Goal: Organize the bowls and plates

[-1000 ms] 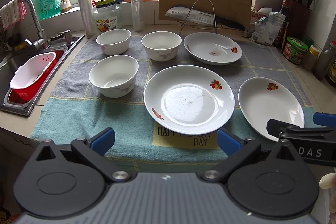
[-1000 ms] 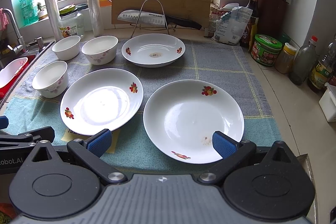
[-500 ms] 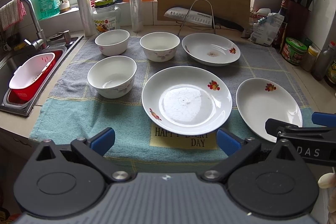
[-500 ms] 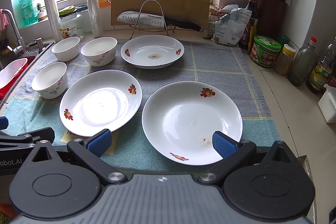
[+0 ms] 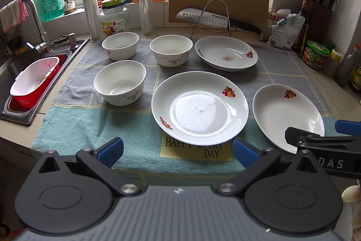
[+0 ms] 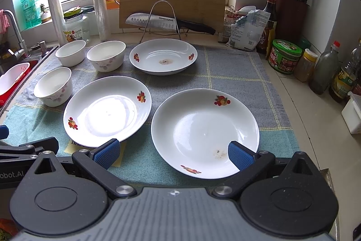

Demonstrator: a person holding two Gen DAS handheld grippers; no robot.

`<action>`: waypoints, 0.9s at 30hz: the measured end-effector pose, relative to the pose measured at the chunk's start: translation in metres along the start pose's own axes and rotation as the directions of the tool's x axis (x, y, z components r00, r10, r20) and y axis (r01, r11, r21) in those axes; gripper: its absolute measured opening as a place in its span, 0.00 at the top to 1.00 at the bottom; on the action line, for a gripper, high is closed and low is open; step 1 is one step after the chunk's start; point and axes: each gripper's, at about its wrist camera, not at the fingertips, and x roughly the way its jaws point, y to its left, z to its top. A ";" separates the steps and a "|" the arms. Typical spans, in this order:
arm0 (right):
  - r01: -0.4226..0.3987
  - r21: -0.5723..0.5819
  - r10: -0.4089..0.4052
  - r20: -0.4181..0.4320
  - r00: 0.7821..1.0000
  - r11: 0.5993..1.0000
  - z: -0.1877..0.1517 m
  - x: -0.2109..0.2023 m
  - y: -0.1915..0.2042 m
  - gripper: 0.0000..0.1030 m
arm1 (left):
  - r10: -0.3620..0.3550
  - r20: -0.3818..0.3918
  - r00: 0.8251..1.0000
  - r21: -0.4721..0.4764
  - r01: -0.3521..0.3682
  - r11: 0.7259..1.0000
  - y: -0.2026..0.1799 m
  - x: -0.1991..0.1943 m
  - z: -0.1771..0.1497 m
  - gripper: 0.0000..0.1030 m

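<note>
On checked towel [image 5: 74,123] by sink: three flower-print plates, near-centre plate [image 5: 199,107], right plate [image 6: 204,132], far plate [image 5: 226,53]; three white bowls [image 5: 120,82] grouped at left. Left gripper [image 5: 178,149] spread wide, empty, before centre plate. Right gripper [image 6: 173,156] spread wide, empty, tips flanking right plate's near rim.

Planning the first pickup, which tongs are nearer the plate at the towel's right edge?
Right. The right tongs hang open over that plate's near rim; the left tongs sit beside it, facing the middle plate.
</note>
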 end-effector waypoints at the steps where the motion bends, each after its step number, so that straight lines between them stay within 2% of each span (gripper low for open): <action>1: 0.000 0.000 0.000 0.000 1.000 1.000 0.000 0.000 0.000 0.00 | 0.000 0.000 1.000 0.001 0.000 1.000 0.000 0.000 0.000 0.01; 17: 0.000 -0.003 0.000 0.013 1.000 1.000 0.001 -0.002 -0.005 0.00 | -0.001 0.009 1.000 0.007 0.001 1.000 -0.002 -0.003 0.002 0.01; 27: -0.011 -0.022 0.012 0.044 0.999 1.000 -0.003 -0.001 -0.014 0.00 | -0.028 0.028 0.999 0.036 0.027 0.999 -0.009 0.002 0.000 0.01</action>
